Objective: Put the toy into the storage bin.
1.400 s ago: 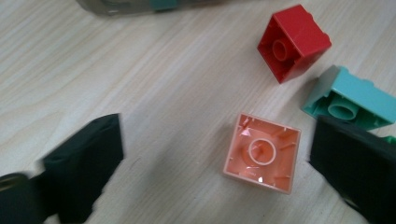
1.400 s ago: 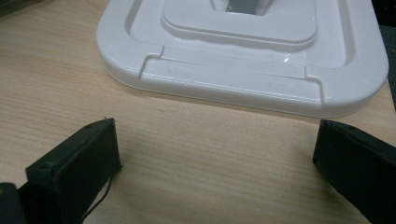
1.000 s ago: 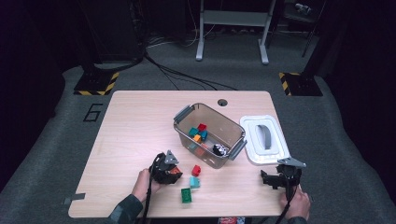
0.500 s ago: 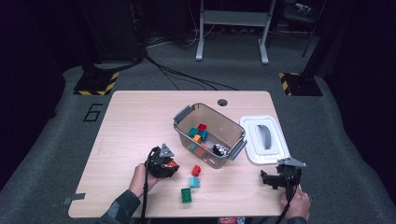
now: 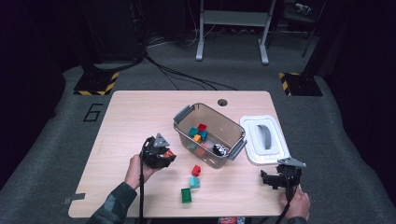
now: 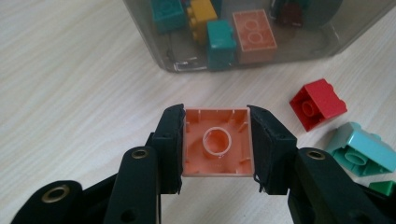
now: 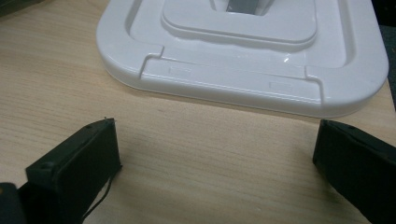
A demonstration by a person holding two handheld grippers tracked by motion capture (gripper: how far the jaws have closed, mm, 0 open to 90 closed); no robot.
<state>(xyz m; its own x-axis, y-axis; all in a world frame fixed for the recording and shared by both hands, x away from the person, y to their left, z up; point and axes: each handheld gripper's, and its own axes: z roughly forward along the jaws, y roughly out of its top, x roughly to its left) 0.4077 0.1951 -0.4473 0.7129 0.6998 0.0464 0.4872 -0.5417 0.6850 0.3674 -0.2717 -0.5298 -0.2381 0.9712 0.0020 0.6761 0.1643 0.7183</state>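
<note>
Orange brick [image 6: 216, 142], clamped by its two flat side walls in left gripper [image 6: 215, 144], looks light, rigid, smooth hollow plastic; right gripper [image 7: 215, 154] wide open, empty.

Lab: taped floor plates [image 5: 95, 84], cables [image 5: 177, 72], dark surrounds.
</note>
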